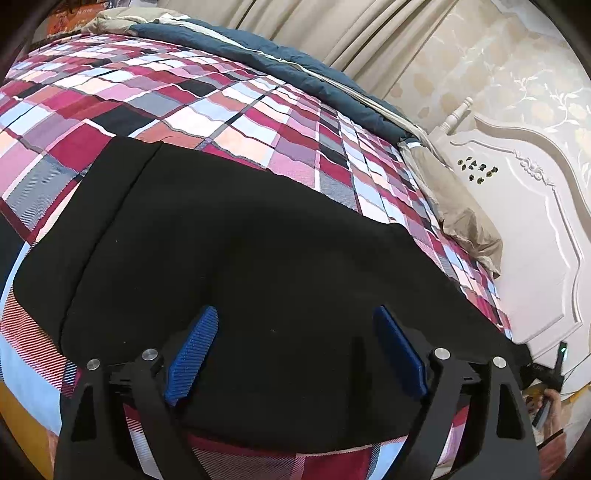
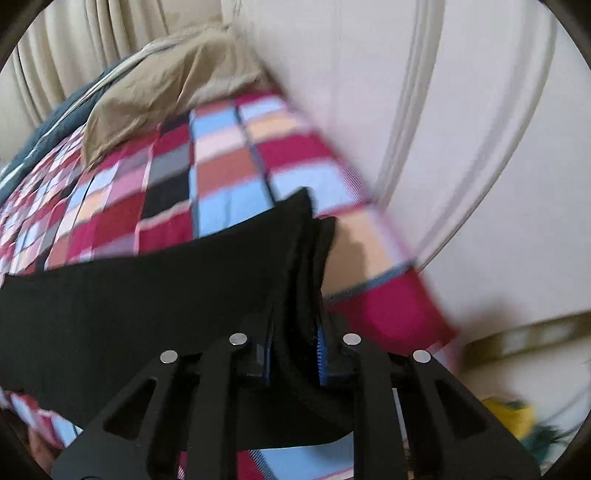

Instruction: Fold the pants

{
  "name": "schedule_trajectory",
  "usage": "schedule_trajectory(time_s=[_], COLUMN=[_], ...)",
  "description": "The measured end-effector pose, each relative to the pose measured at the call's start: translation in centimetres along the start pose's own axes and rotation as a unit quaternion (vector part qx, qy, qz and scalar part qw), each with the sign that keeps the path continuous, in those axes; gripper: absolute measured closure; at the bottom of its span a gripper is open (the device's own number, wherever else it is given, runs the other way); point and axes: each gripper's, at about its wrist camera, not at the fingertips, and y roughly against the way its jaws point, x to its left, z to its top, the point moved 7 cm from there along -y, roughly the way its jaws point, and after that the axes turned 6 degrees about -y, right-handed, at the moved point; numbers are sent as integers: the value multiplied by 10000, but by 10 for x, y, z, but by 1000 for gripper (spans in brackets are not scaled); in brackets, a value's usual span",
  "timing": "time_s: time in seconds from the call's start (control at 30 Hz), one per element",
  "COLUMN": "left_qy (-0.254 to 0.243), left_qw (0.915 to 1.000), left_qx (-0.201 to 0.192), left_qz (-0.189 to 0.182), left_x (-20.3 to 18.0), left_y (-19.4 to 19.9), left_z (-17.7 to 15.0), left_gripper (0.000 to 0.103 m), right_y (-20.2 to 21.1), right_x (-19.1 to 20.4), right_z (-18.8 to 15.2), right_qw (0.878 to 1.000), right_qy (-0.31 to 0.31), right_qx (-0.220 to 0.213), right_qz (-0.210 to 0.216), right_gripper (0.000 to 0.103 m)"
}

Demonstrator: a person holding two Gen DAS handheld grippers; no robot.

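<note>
Black pants lie spread across a checked bedspread. My left gripper hovers over their near edge, open, with its blue pads wide apart and nothing between them. In the right wrist view my right gripper is shut on a bunched end of the pants, and the cloth stands up in folds between the pads. The right gripper also shows at the lower right of the left wrist view. The right wrist view is blurred.
A white carved headboard stands along the right side of the bed. A tan pillow and a dark blue quilt lie at the far edge. Beige curtains hang behind.
</note>
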Motion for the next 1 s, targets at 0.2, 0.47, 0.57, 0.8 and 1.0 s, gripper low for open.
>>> schedule_trajectory(time_s=[0.2, 0.47, 0.57, 0.8, 1.0], left_qy=[203, 168, 134, 79, 197], left_qw=[9996, 9995, 9996, 9996, 9988], left_qx=[-58, -71, -96, -94, -73], left_qz=[-168, -254, -242, -250, -433], left_x=[3, 2, 1, 0, 3], left_y=[1, 1, 1, 1, 3], left_z=[1, 1, 0, 0, 1], left_gripper=[17, 17, 17, 17, 17], right_y=[-50, -7, 15, 8, -10], right_x=[-2, 6, 59, 251, 380], right_z=[-1, 17, 21, -24, -74], right_qw=[9983, 9954, 9989, 9487, 8871], right_qy=[43, -101, 156, 1785, 3232], right_qx=[350, -294, -425, 498, 1100], right_qz=[-468, -906, 129, 2562, 3105], right_gripper=[86, 64, 57, 56, 56])
